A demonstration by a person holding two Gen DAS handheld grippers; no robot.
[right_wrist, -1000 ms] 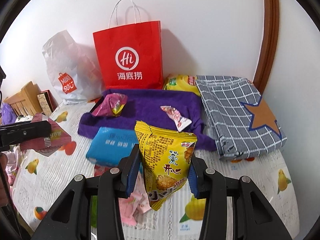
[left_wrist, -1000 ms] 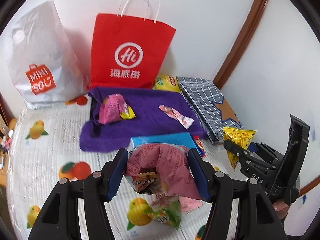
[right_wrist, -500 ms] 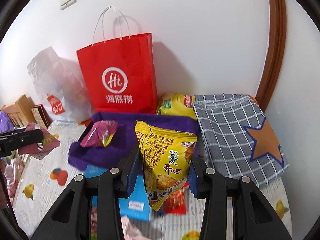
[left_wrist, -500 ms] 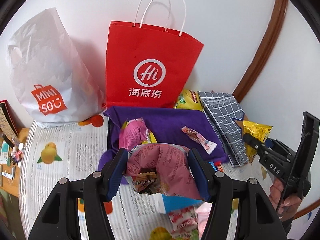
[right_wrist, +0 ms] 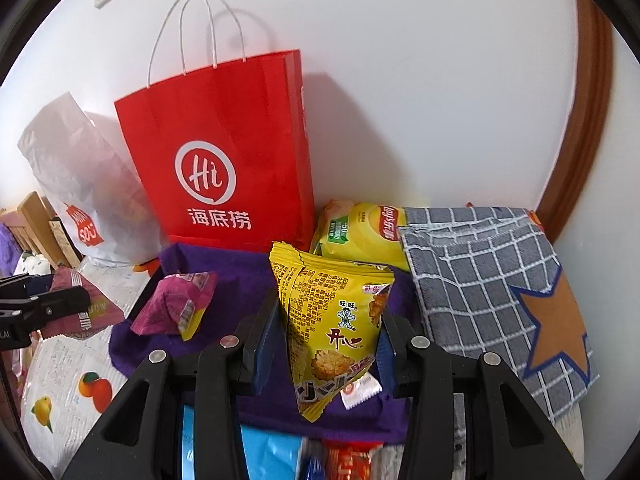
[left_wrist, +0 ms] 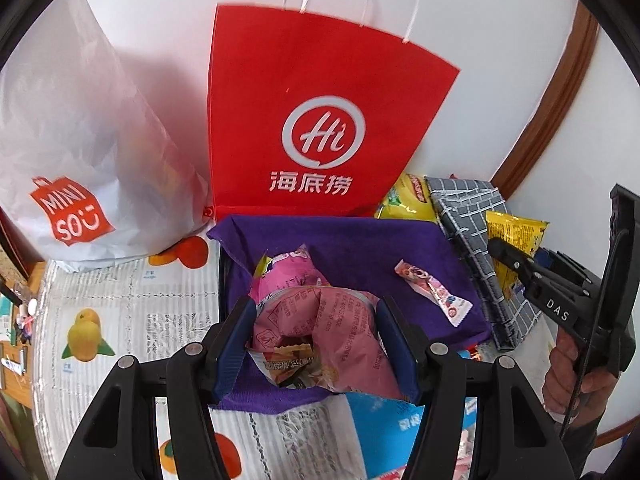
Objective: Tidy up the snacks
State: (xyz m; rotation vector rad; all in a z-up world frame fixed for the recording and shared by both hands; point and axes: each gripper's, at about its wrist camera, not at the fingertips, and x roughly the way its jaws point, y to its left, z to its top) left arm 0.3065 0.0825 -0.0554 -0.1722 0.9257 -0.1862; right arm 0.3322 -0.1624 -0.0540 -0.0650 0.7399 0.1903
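My left gripper (left_wrist: 316, 340) is shut on a pink snack bag (left_wrist: 320, 344) and holds it above the near edge of the purple cloth (left_wrist: 360, 252). My right gripper (right_wrist: 326, 344) is shut on a yellow snack bag (right_wrist: 332, 320) above the same purple cloth (right_wrist: 240, 276). A pink-and-yellow packet (right_wrist: 176, 308) and a small pink wrapped bar (left_wrist: 430, 292) lie on the cloth. The right gripper also shows in the left wrist view (left_wrist: 516, 264), with the yellow bag (left_wrist: 516, 236) in it.
A red paper bag (left_wrist: 320, 120) and a white Miniso bag (left_wrist: 72, 160) stand against the wall. A yellow Lay's bag (right_wrist: 360, 228) and a grey checked cloth bag (right_wrist: 488, 280) lie at the right. A blue packet (left_wrist: 392, 428) lies near me.
Both grippers have moved forward toward the red bag and the purple cloth, each still holding its snack bag.
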